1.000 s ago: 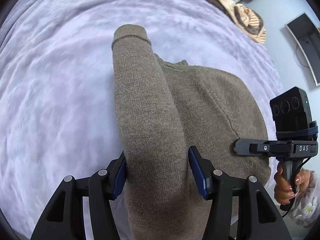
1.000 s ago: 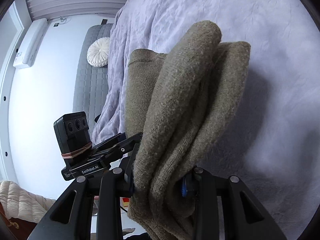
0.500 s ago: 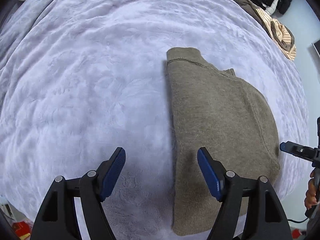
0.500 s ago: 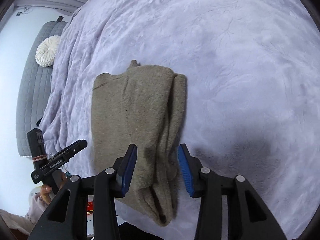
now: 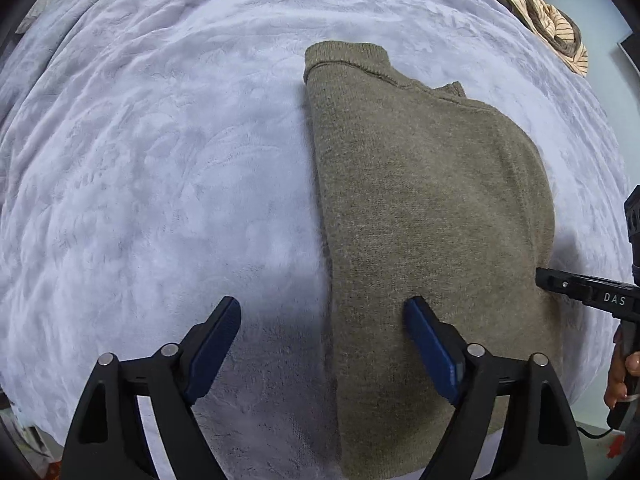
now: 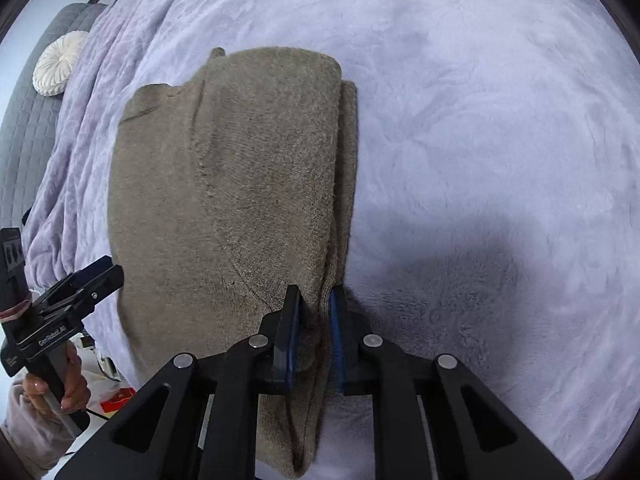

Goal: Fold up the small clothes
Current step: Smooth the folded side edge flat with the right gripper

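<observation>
An olive-brown knit sweater lies folded lengthwise on a lavender plush blanket. Its collar end points away from me. My left gripper hovers over the sweater's near left edge with its jaws opening wide. The edge runs between the blue pads, which do not press on it. In the right wrist view the sweater shows a stacked fold along its right side. My right gripper has its jaws closing on that fold near the hem, with the fabric pinched between them.
A heap of other clothes, one striped, lies at the blanket's far right corner. A round white cushion rests on a grey quilted surface at the left. The bed's near edge runs just below both grippers. A hand holds the left gripper's handle.
The sweater hung lifted in both grippers and now lies flat on the blanket. The left gripper let go and spread wide. The right gripper opened, then closed again on the right fold.
</observation>
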A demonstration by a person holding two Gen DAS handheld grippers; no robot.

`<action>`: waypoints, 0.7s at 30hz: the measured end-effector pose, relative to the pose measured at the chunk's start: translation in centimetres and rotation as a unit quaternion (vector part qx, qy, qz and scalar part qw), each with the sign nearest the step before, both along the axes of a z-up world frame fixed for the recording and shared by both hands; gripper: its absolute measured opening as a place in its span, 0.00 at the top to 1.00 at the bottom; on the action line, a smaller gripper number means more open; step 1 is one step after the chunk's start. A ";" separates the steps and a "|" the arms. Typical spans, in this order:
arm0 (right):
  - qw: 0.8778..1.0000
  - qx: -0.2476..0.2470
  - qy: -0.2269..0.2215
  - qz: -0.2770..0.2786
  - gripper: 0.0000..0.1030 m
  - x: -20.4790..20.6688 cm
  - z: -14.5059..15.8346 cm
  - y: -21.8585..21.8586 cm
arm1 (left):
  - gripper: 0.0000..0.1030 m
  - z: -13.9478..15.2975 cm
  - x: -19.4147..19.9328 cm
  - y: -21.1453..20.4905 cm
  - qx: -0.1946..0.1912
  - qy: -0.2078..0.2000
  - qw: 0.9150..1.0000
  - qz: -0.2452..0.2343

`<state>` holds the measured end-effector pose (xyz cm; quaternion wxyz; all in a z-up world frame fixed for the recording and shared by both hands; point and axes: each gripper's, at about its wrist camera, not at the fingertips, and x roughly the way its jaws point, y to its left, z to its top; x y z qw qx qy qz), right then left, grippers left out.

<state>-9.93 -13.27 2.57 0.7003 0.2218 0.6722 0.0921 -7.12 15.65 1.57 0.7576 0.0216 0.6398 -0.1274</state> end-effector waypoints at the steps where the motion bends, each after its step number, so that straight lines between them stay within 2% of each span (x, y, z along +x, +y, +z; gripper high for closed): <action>1: 1.000 -0.003 -0.004 0.001 0.85 0.0 0.1 0.1 | 0.16 0.0 -0.1 0.0 0.002 -0.002 1.000 -0.001; 5: 0.999 -0.027 -0.020 0.019 0.84 -0.4 1.0 0.7 | 0.16 0.1 -0.6 -0.2 0.026 -0.009 1.000 -0.014; 14: 0.999 -0.047 -0.003 -0.019 0.84 -1.9 4.0 0.5 | 0.16 0.5 -1.0 -0.1 0.050 0.004 0.999 -0.005; 17: 0.998 -0.047 -0.028 -0.026 0.84 -2.9 6.3 1.0 | 0.16 0.5 -1.0 -0.1 0.052 0.008 0.999 0.000; 19: 0.998 -0.033 -0.051 -0.009 0.84 -3.5 7.6 2.1 | 0.16 0.6 -1.1 -0.2 0.054 0.009 0.999 0.002; 21: 0.998 -0.034 -0.039 0.022 0.84 -3.9 7.2 3.5 | 0.16 0.9 -1.3 -0.2 0.057 0.010 0.998 0.002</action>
